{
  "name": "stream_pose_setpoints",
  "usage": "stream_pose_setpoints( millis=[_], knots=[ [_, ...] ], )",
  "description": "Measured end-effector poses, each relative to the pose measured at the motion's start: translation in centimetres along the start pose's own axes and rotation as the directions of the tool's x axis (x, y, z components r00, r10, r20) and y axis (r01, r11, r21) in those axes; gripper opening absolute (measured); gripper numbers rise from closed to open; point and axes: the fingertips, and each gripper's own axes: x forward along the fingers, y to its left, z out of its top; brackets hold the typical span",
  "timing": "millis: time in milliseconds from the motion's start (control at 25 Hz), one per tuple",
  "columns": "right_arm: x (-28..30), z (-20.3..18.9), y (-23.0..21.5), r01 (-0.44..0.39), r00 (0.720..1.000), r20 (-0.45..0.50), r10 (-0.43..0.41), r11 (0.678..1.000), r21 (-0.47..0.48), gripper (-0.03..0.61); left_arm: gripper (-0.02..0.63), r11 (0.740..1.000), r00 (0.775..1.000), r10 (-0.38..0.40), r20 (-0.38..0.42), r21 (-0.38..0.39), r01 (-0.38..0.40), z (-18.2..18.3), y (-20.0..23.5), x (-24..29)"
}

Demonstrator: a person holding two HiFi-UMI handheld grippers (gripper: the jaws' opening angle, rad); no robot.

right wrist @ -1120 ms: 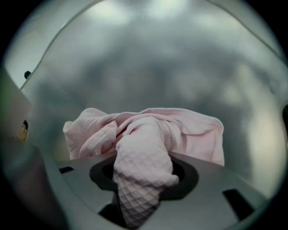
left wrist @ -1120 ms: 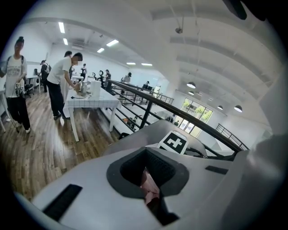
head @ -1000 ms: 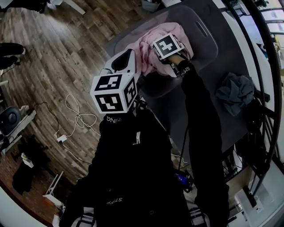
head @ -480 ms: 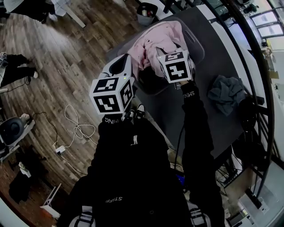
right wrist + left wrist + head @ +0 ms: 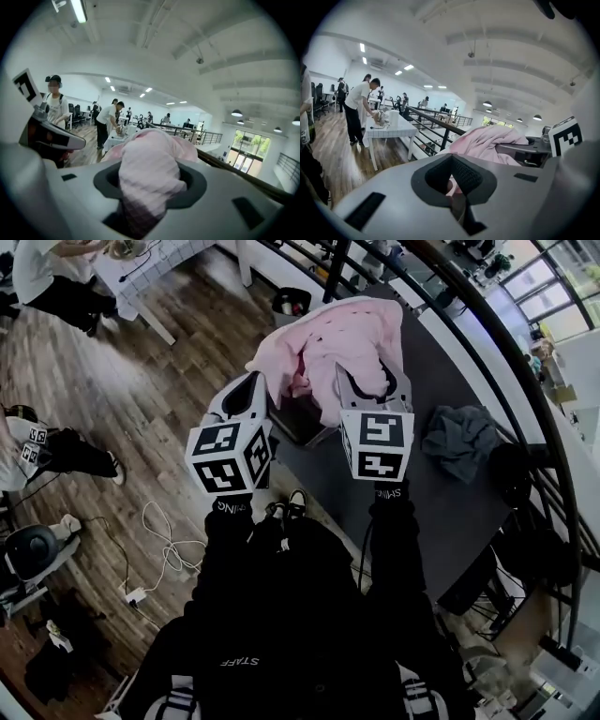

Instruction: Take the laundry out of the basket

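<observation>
A pink garment (image 5: 333,348) hangs lifted above the grey basket (image 5: 298,425), which it mostly hides. My right gripper (image 5: 370,381) is shut on a thick fold of it; in the right gripper view the pink cloth (image 5: 147,173) fills the space between the jaws. My left gripper (image 5: 251,390) meets the garment's left edge. In the left gripper view its jaws are nearly together with a sliver of pink cloth (image 5: 451,186) between them, and the rest of the garment (image 5: 487,140) billows beyond. The basket stands on a dark grey table (image 5: 450,512).
A crumpled grey-blue garment (image 5: 459,442) lies on the table to the right. A black railing (image 5: 525,418) curves along the table's far side. On the wood floor are white cables (image 5: 169,540) and a small bin (image 5: 292,301). People stand near a white table (image 5: 141,268).
Both grippers have risen and come toward me, lifting the pink garment up out of the basket. The left gripper now reaches the garment's left edge.
</observation>
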Motion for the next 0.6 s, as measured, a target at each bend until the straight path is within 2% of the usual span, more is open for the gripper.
stream_pose_setpoints(
  millis=[240, 600],
  knots=[
    [-6.1, 4.3, -1.4, 0.131, 0.978, 0.148, -0.145, 0.987, 0.096, 0.218, 0.002, 0.996, 0.994, -0.06, 0.097, 0.076, 0.052, 3.8, -2.6, -2.3],
    [-13.7, 7.6, -3.4, 0.251, 0.913, 0.279, -0.298, 0.949, 0.19, 0.218, 0.002, 0.982, 0.969, -0.136, 0.204, 0.156, 0.105, 8.2, -6.7, -5.9]
  ],
)
